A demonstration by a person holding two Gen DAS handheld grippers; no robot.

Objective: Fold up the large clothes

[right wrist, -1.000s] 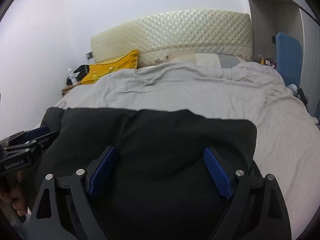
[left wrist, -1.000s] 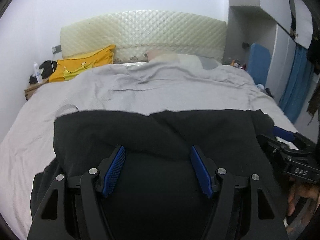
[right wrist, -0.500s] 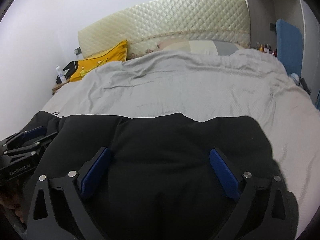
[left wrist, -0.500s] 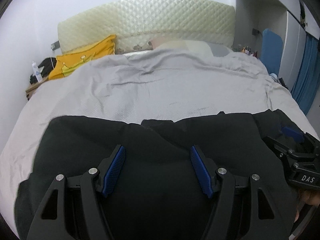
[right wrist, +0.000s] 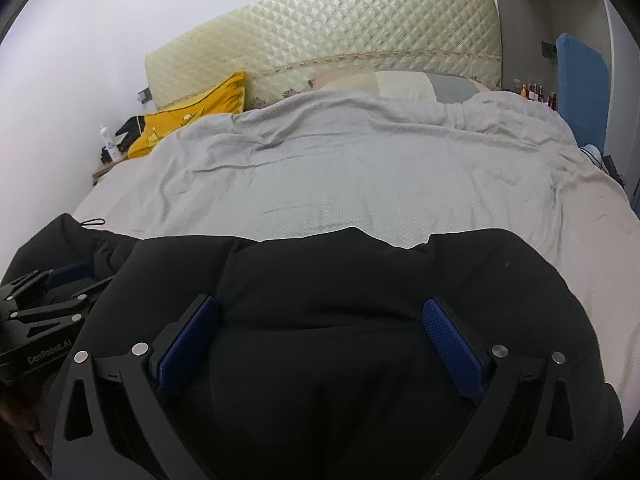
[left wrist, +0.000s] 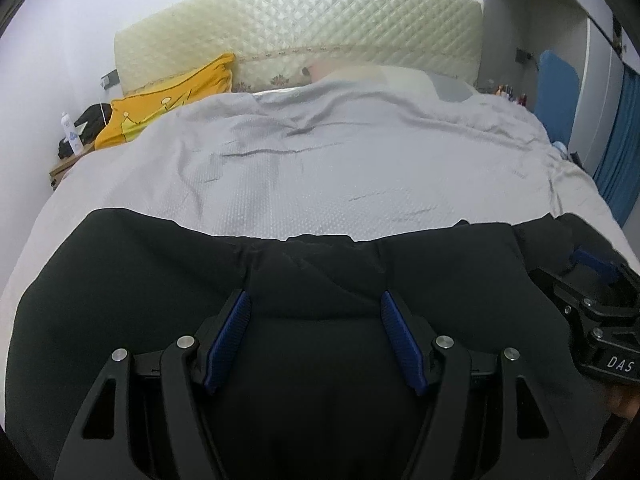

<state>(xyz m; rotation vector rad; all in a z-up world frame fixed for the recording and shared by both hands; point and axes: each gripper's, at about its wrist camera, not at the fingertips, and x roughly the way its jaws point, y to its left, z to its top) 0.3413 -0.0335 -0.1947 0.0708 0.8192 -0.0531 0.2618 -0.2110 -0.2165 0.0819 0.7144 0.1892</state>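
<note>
Right now you are working over a black garment (left wrist: 132, 280) that is lying across the near end of the bed (left wrist: 320, 168), its far edge bunching in soft puffy folds on the grey cover. Your left gripper (left wrist: 314, 332) is standing with its jaws apart, a padded fold rising between the blue pads (left wrist: 230, 336); whether they are pressing on it I cannot tell. Your right gripper (right wrist: 320, 340) is spread as wide as it goes, with cloth bulging between the pads but not squeezed, so that side is looking released.

In my judgement the risk is lying in the bulk. Thick slippery fabric is tending to spring back, so a fold you are leaving unpressed may be opening again. If one side is gripping while the other is free, any pull is likely dragging the garment askew. Closing on several layers at once would be lifting the whole heap.
</note>
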